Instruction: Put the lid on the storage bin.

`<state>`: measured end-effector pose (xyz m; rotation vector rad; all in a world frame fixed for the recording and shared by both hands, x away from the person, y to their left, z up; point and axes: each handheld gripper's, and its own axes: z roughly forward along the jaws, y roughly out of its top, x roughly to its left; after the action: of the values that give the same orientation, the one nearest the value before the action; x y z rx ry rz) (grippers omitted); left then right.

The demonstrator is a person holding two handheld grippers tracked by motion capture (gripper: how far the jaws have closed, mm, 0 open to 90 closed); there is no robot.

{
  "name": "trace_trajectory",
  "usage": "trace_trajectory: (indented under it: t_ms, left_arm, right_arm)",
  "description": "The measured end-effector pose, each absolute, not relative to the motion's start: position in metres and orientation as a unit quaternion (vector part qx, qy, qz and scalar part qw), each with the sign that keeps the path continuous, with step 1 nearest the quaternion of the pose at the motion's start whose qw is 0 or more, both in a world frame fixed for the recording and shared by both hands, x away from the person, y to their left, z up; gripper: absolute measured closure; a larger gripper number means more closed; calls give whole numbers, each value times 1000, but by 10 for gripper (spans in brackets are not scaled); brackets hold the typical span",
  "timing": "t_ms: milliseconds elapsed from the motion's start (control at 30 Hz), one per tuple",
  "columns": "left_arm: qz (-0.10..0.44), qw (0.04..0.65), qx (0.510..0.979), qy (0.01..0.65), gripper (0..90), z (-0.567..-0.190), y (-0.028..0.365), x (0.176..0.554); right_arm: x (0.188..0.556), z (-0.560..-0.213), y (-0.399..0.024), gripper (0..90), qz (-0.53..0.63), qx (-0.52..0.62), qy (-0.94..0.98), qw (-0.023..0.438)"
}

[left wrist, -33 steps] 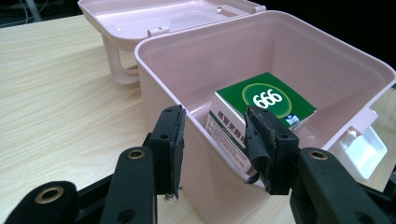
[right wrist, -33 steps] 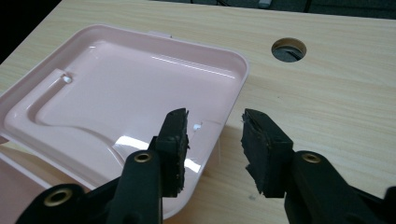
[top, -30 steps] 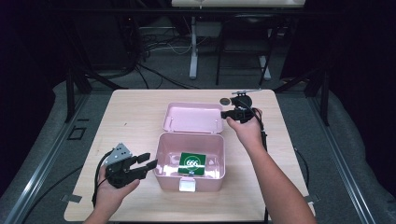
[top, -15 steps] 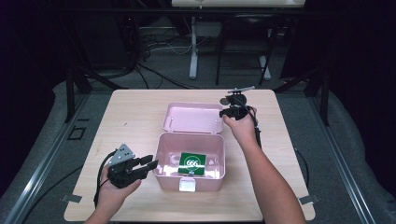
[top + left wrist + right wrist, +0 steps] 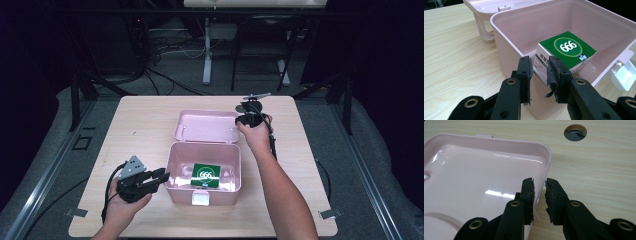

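My right gripper [image 5: 539, 195] has just been closing astride the rim of the open lid [image 5: 474, 182], pads not yet clamped; my left gripper [image 5: 539, 75], also just closing, straddles the wall of the pink box [image 5: 506, 40] holding the green carton [image 5: 566, 50]. If my right pads seat unevenly, the thin rim may slip out and the lid may drop.

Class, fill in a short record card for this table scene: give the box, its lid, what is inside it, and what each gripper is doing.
Box: pink box, open, on the wooden table
Lid: pink lid folded back flat behind it
Contents: green carton marked 666
Left gripper: left gripper straddles the box's side wall, jaws have just been closing
Right gripper: right gripper straddles the lid's rim, jaws have just been closing
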<state>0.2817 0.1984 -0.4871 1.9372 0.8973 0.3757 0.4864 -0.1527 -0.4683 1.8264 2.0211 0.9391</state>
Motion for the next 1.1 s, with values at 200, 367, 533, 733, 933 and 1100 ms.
trace_trajectory:
  t_ms: [200, 367, 533, 733, 933, 1100]
  left_arm:
    - [156, 468, 790, 365, 724, -487, 198, 281]
    - [157, 468, 789, 365, 725, -487, 198, 281]
    - [155, 468, 789, 366, 725, -487, 198, 280]
    - [156, 469, 790, 364, 723, -487, 198, 278]
    - [157, 469, 790, 363, 720, -487, 198, 277]
    - [155, 471, 788, 364, 720, -487, 198, 278]
  right_arm:
    - [490, -471, -151, 767, 320, 629, 697, 126]
    - [494, -474, -150, 767, 313, 633, 697, 126]
    - [497, -476, -148, 782, 303, 633, 701, 125]
    - [502, -478, -142, 796, 295, 632, 706, 121]
    - [504, -478, -140, 822, 296, 635, 703, 123]
    - [502, -474, -140, 828, 301, 635, 700, 127]
